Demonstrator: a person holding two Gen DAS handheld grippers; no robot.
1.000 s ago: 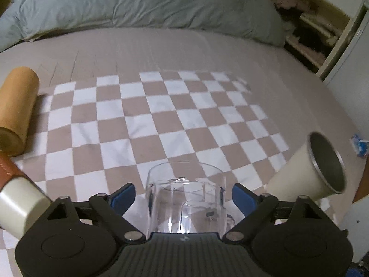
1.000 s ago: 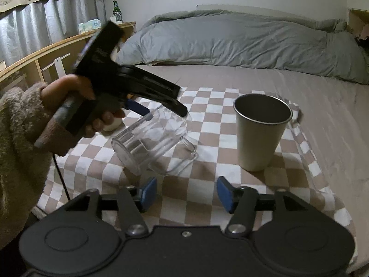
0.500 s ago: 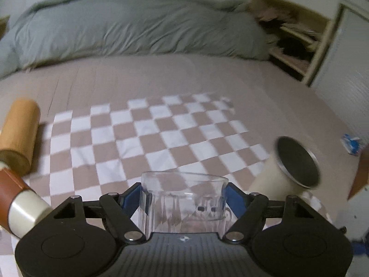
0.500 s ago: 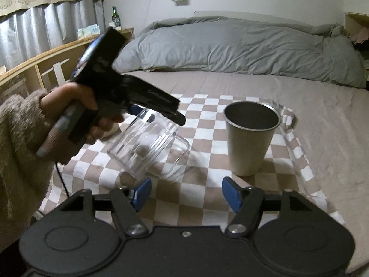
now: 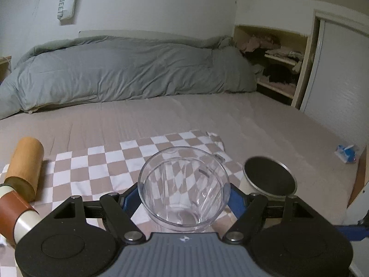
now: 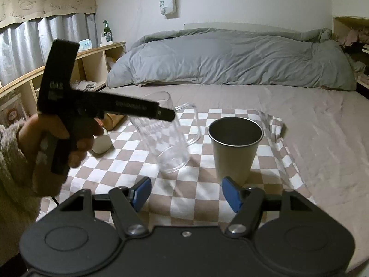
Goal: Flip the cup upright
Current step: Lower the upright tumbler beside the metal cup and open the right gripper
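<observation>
A clear glass cup with a handle (image 5: 184, 187) sits between the blue pads of my left gripper (image 5: 184, 196), which is shut on it. In the right wrist view the cup (image 6: 166, 133) stands nearly upright, mouth up and slightly tilted, its base at or just above the checkered cloth (image 6: 189, 198); I cannot tell if it touches. The left gripper (image 6: 166, 115) grips it near the rim from the left. My right gripper (image 6: 185, 196) is open and empty, low at the front of the cloth.
A metal cup (image 6: 235, 145) stands upright right of the glass cup, also in the left wrist view (image 5: 268, 180). A tan cylinder (image 5: 25, 164) and a brown-and-white bottle (image 5: 16, 214) lie at the cloth's left. A grey duvet (image 6: 230, 57) lies at the back.
The left gripper has rotated the glass cup from lying tilted on its side to nearly upright, mouth up. The right gripper stayed open and about in place.
</observation>
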